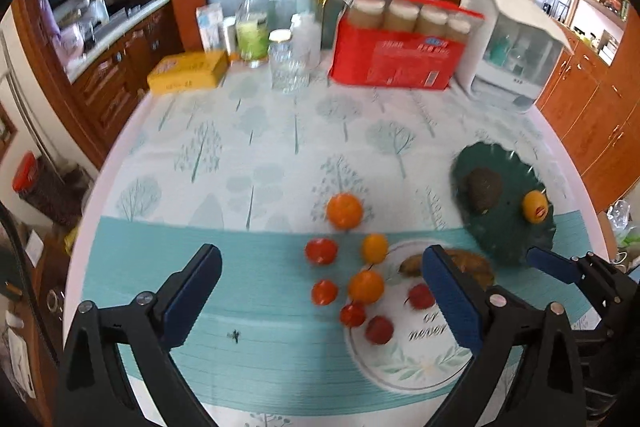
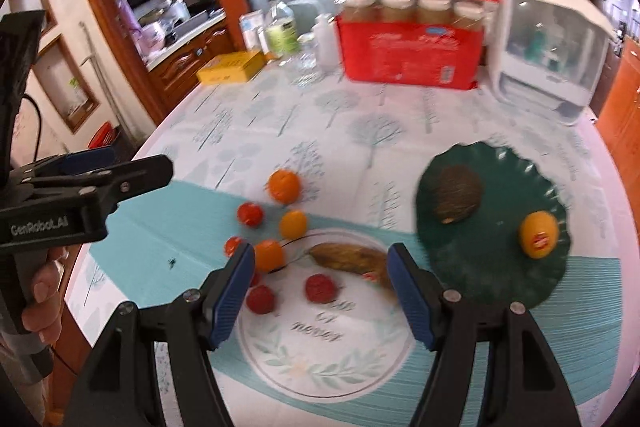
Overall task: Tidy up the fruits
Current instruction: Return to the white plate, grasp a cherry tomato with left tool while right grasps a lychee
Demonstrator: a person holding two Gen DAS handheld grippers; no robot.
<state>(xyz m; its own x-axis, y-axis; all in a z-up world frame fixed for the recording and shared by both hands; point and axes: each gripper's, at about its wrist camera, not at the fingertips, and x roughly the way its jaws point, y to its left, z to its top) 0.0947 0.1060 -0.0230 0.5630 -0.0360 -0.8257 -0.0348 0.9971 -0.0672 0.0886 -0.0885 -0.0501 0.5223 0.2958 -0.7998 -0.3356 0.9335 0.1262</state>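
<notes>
Right wrist: right gripper above white plate.

Left gripper tilted down toward the white plate, jaws spread wide, nothing between the blue pads. It sits left of the plate. Right gripper also angled down, directly over the plate's near half, jaws apart and empty (narrower gap than the left). A hand wraps the left gripper's handle, fingers curled, seen at the right view's left edge.
</notes>
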